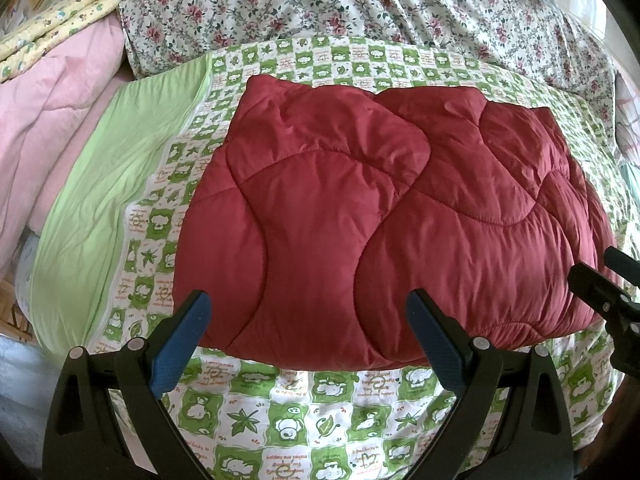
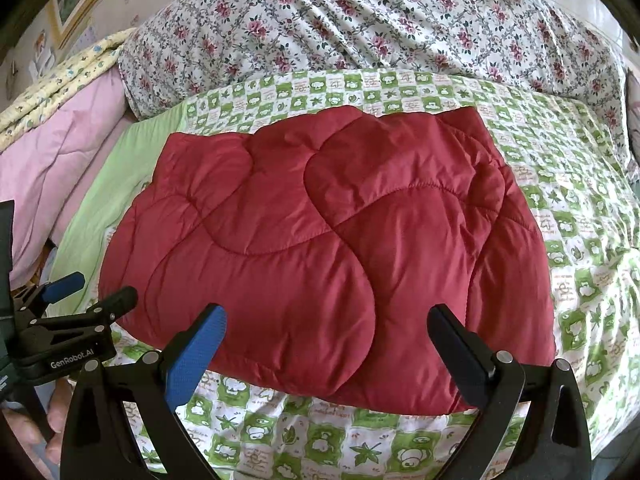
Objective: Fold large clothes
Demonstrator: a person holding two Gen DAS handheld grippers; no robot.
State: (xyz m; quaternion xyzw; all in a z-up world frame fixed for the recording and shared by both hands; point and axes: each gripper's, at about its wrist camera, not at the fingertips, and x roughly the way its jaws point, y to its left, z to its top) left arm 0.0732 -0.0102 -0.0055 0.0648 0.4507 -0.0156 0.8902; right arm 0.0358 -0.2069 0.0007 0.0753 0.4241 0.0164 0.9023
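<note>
A dark red quilted garment [image 1: 360, 216] lies folded into a thick rectangle on the green-and-white checked sheet [image 1: 304, 412]; it also fills the middle of the right wrist view [image 2: 320, 252]. My left gripper [image 1: 308, 304] hovers open just above its near edge, nothing between the blue-padded fingers. My right gripper [image 2: 326, 320] is open too, held over the near edge a little to the right, touching nothing. The right gripper's black tips [image 1: 600, 280] show at the right edge of the left wrist view, and the left gripper [image 2: 92, 292] shows at the left of the right wrist view.
A floral duvet [image 2: 380, 28] is bunched along the back of the bed. A pink quilt [image 1: 52, 128] and a yellow patterned blanket [image 1: 60, 24] lie at the left. A plain light-green strip [image 1: 108, 208] borders the sheet. A hand [image 2: 36, 428] holds the left gripper's handle.
</note>
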